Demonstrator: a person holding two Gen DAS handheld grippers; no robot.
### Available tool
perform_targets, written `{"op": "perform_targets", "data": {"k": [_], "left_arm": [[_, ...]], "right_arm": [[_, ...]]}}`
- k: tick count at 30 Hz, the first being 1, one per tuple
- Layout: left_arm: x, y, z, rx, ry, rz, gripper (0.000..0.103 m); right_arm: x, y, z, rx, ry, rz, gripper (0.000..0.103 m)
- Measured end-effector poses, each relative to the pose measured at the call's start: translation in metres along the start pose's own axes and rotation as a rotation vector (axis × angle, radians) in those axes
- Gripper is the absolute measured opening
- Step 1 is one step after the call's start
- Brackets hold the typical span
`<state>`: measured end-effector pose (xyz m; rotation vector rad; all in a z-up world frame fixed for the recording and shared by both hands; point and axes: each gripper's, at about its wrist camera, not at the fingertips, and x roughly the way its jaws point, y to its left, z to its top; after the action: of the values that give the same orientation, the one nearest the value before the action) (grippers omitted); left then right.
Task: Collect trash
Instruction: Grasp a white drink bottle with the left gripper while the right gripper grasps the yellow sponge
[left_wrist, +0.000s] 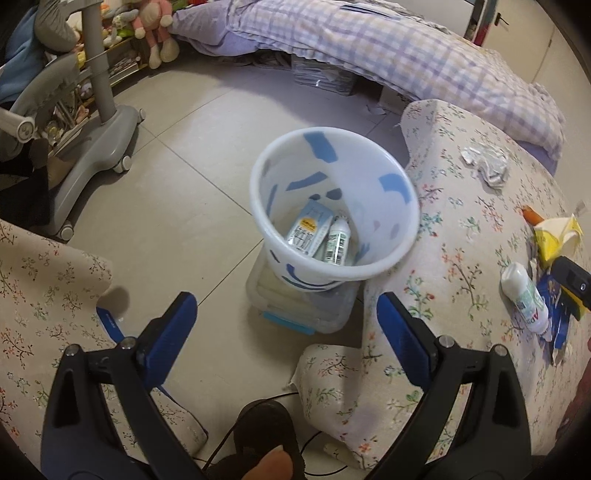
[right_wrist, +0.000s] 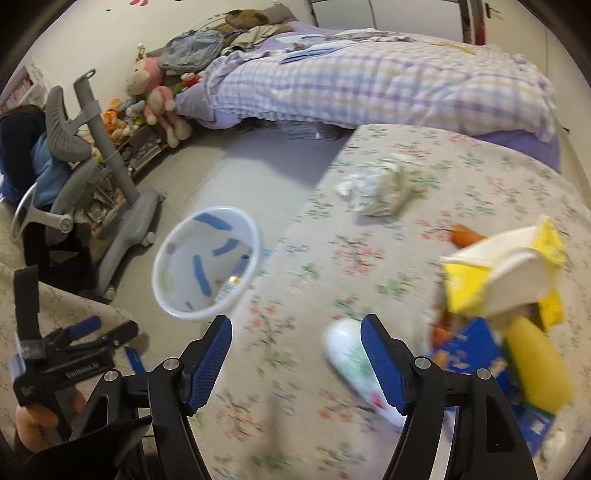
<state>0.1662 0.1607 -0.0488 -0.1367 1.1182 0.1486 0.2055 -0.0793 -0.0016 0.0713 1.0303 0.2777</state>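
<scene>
A white bin with blue marks (left_wrist: 334, 206) stands on a plastic box on the floor, also in the right wrist view (right_wrist: 205, 264). It holds a milk carton (left_wrist: 308, 230) and a small bottle (left_wrist: 337, 242). My left gripper (left_wrist: 284, 325) is open and empty above the floor near the bin. On the floral table (left_wrist: 461, 236) lie a white bottle (left_wrist: 526, 297), a yellow carton (left_wrist: 557, 236), crumpled paper (left_wrist: 485, 160) and an orange piece (left_wrist: 532, 216). My right gripper (right_wrist: 295, 347) is open over the table; the white bottle (right_wrist: 351, 358) lies by its right finger.
A grey chair base (left_wrist: 99, 155) stands left on the tiled floor. A bed with a plaid quilt (left_wrist: 388, 51) runs along the back. Plush toys (right_wrist: 155, 99) sit by the wall. A blue packet (right_wrist: 476, 354) lies under the yellow carton (right_wrist: 506, 273).
</scene>
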Motion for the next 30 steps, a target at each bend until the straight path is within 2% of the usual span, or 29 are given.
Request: {"op": "perform_targets", "data": {"k": [9,15,22,25,30], "left_arm": [[-0.005,-0.045,-0.008,0.105,0.040,-0.059,0.098],[-0.010,-0.078,-0.012,0.151,0.056,-0.103,0.098],[-0.011,-0.119,-0.014,0.175,0.084,-0.146,0.098],[-0.012,-0.134,-0.015,0.184,0.090,-0.161,0.098],[-0.009,-0.163,-0.013,0.167,0.109,-0.228,0.098]], "right_arm": [[-0.052,-0.093,-0.026,0.103,-0.039,-0.139,0.074],[-0.068,-0.142,-0.044,0.174,-0.036,-0.153,0.075],[-0.072,-0.158,-0.050,0.177,-0.031,-0.186,0.076],[-0.069,-0.172,-0.051,0.204,-0.021,-0.203,0.077],[-0.065,-0.203,-0.056,0.275,-0.003,-0.211,0.077]]}}
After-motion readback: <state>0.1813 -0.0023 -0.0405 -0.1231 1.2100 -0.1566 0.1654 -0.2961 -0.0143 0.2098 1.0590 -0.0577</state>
